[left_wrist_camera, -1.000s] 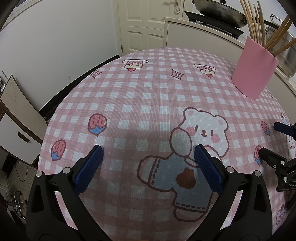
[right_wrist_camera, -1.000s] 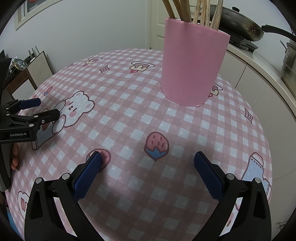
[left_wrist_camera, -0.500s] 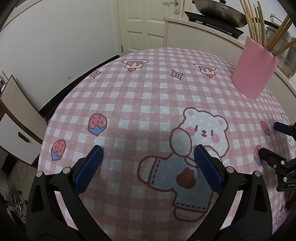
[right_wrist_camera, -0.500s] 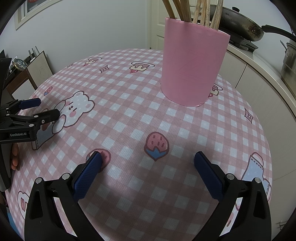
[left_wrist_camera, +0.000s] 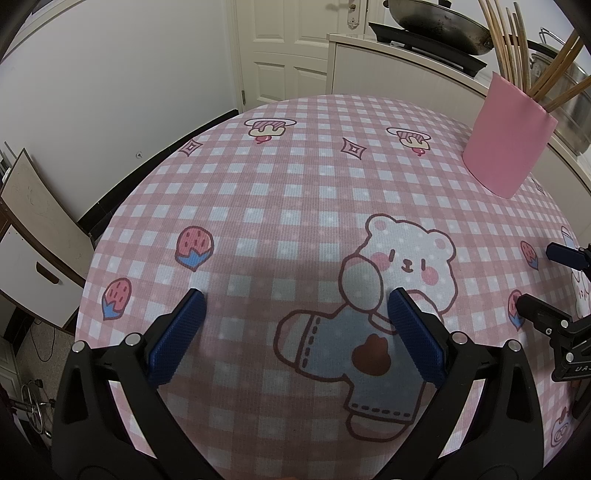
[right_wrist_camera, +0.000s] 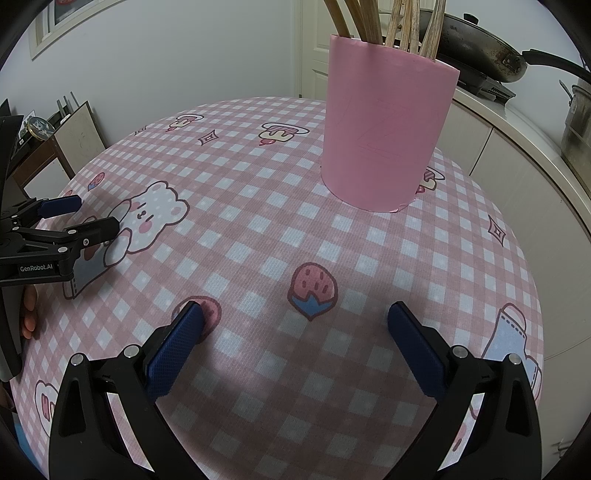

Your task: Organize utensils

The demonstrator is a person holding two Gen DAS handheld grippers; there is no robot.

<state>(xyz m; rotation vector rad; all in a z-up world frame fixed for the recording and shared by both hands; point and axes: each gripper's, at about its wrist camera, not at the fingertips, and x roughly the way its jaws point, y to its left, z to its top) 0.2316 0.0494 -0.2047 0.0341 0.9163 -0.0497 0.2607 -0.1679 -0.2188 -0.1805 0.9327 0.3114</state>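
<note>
The left gripper (left_wrist_camera: 295,299) is hovering low over the table with its two blue-padded fingers (left_wrist_camera: 177,338) spread wide and nothing between them. Under it, the pink checked tablecloth (left_wrist_camera: 295,192) is showing a printed bear and strawberries. The pink holder (left_wrist_camera: 508,136) is standing upright at the far right side of the table, well apart from this gripper, and several wooden utensils (left_wrist_camera: 506,40) are sticking out of its top. At the right edge of this view, the right gripper (left_wrist_camera: 535,280) is coming in from the side. Behind the table, a dark wok (left_wrist_camera: 439,26) is sitting on the counter.

In the right wrist view, the right gripper (right_wrist_camera: 295,314) is also standing wide apart and empty above the cloth, with one blue finger (right_wrist_camera: 175,350) over a printed strawberry. The holder (right_wrist_camera: 388,136) is standing straight ahead, near the far edge of the table, with the wooden handles (right_wrist_camera: 376,22) rising from it. At the left edge, the left gripper (right_wrist_camera: 92,214) is hanging over the bear print, its fingers parted.
</note>
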